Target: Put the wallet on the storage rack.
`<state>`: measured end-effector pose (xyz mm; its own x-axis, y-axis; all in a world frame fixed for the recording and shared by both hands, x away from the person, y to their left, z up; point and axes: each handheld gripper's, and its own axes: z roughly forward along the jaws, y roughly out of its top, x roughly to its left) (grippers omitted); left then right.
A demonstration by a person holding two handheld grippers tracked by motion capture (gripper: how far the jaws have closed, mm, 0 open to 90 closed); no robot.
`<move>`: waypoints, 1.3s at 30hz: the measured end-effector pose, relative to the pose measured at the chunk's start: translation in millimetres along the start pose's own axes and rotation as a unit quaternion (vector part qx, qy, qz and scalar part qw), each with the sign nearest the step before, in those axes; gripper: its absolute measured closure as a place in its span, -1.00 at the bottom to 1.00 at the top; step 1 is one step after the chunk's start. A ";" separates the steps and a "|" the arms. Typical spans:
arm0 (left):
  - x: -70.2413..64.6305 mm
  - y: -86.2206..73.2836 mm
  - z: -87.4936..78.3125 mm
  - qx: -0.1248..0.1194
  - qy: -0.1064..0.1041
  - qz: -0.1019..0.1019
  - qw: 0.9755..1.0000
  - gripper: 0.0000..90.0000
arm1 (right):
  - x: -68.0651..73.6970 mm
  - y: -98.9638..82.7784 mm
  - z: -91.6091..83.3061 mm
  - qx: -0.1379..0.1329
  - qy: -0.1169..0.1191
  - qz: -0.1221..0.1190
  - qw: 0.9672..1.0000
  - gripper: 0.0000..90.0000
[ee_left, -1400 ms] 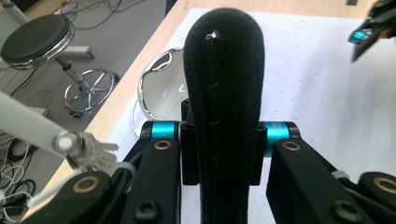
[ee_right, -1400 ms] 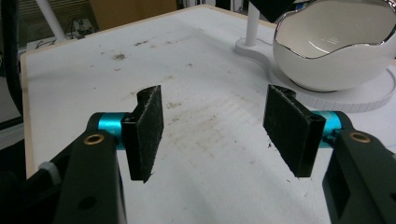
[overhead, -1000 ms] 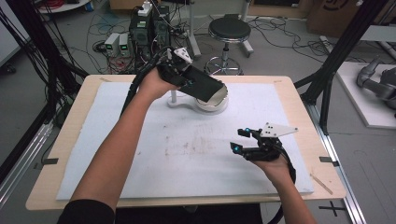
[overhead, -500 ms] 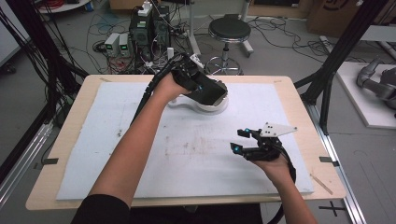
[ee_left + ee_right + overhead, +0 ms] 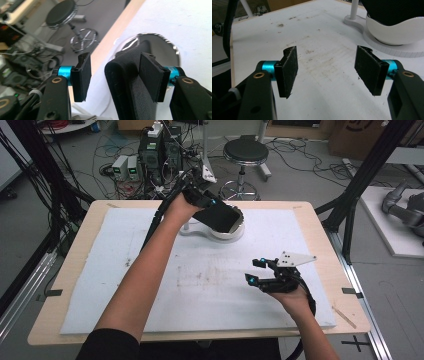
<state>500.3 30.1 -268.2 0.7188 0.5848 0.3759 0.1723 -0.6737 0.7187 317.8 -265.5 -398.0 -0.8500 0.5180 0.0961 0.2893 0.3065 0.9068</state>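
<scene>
A flat black textured case (image 5: 223, 217) lies tilted in a shiny metal bowl (image 5: 167, 42) on a white round stand (image 5: 231, 233) at the far middle of the table. My left gripper (image 5: 212, 205) reaches over it from the left. Its jaws have just been opening. In the left gripper view the case (image 5: 125, 82) stands between them, against the right pad (image 5: 151, 73) and well apart from the left pad (image 5: 83, 73). My right gripper (image 5: 254, 271) rests open near the front right of the mat, with nothing between its pads (image 5: 287, 72).
The white foam mat (image 5: 150, 270) covers the wooden table (image 5: 90, 215). A white post (image 5: 354, 10) rises from the stand's base, left of the bowl. Beyond the far edge stand a stool (image 5: 245, 152), electronics boxes (image 5: 160, 150) and cables. Black frame legs (image 5: 350, 205) flank the table.
The left gripper's jaws have spread apart off the black case, which has settled lower onto the bowl. The right gripper has stayed where it was.
</scene>
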 end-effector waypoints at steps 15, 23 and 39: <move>-3.3 4.9 23.5 0.010 0.043 0.027 0.999 0.01 | -0.9 -0.2 1.5 0.003 0.012 0.001 1.000 -0.20; -2.6 2.6 29.5 0.013 0.046 0.030 0.998 -0.13 | -1.8 -0.7 1.1 0.004 0.013 0.002 1.000 -0.20; 5.7 3.1 -3.0 -0.016 0.043 0.017 0.999 -0.27 | 0.6 0.4 1.5 0.002 0.014 0.001 1.000 -0.20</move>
<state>502.8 32.7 -262.1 0.6636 0.5991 0.4481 0.1255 -0.6796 0.7227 318.0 -263.8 -398.2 -0.8612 0.4962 0.1099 0.2930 0.3080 0.9052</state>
